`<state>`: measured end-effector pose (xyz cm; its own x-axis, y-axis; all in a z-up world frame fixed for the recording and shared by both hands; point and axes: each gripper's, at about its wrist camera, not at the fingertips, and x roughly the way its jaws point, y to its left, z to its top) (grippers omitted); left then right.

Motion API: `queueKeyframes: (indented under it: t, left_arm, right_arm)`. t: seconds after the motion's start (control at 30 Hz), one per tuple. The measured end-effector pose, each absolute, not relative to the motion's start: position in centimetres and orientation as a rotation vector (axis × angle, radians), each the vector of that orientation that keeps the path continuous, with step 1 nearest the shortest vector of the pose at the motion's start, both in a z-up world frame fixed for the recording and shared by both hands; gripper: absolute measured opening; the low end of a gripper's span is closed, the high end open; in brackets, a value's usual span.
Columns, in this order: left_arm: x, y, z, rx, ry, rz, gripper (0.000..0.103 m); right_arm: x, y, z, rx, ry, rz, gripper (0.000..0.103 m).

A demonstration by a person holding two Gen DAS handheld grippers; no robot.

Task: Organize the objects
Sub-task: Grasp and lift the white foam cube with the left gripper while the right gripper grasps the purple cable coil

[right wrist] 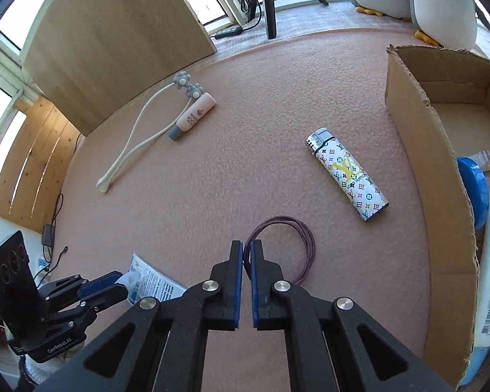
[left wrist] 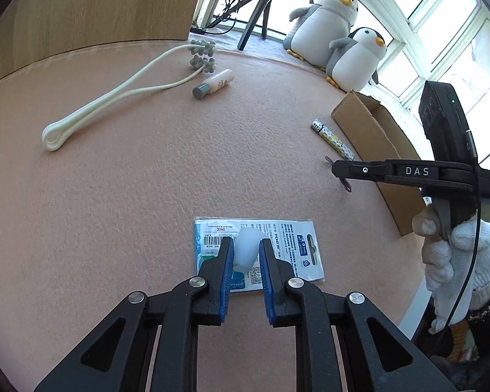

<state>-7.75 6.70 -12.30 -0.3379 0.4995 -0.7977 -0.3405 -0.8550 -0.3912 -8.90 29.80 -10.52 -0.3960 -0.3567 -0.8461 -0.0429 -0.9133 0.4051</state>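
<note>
My left gripper point(left wrist: 246, 243) is closed around a white rounded piece point(left wrist: 247, 248) that sits on a flat printed packet point(left wrist: 297, 245) lying on the pink mat. In the right wrist view the same gripper point(right wrist: 119, 277) shows at the lower left, on the packet point(right wrist: 156, 281). My right gripper point(right wrist: 246, 245) is shut on a thin purple hair band point(right wrist: 307, 245), whose loop spreads to the right of the fingers. From the left wrist view the right gripper point(left wrist: 334, 167) has the band point(left wrist: 345, 185) hanging at its tip.
A patterned lighter point(right wrist: 348, 176) lies between the band and an open cardboard box point(right wrist: 408, 124) on the right, which holds a blue-lidded item point(right wrist: 473, 192) and a white pack. A pink tube point(right wrist: 192, 116) and a white roller massager point(right wrist: 140, 130) lie far left. Two plush penguins point(left wrist: 326, 23) sit behind.
</note>
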Motion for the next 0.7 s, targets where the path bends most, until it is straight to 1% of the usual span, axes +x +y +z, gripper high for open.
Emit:
queueKeyframes:
  t: [0.07, 0.27, 0.47, 0.7]
  left_arm:
    - [-7.6, 6.2, -11.8, -1.388, -0.256, 2.213, 0.017]
    - [-7.9, 5.2, -9.6, -1.338, -0.294, 2.268, 0.017]
    - [-7.7, 5.2, -8.4, -1.313, -0.296, 2.288, 0.017]
    - [-7.8, 8.4, -7.6, -1.291, -0.249, 2.255, 0.017]
  right_arm:
    - [-8.2, 29.9, -9.8, 1.575, -0.555, -2.421, 0.004]
    - [-6.7, 30.2, -7.5, 1.488, -0.608, -2.422, 0.004]
    - [-5.6, 31.4, -5.9, 1.426, -0.692, -2.408, 0.004]
    - [-3.6, 34.8, -4.2, 1.368, -0.771, -2.465, 0.004]
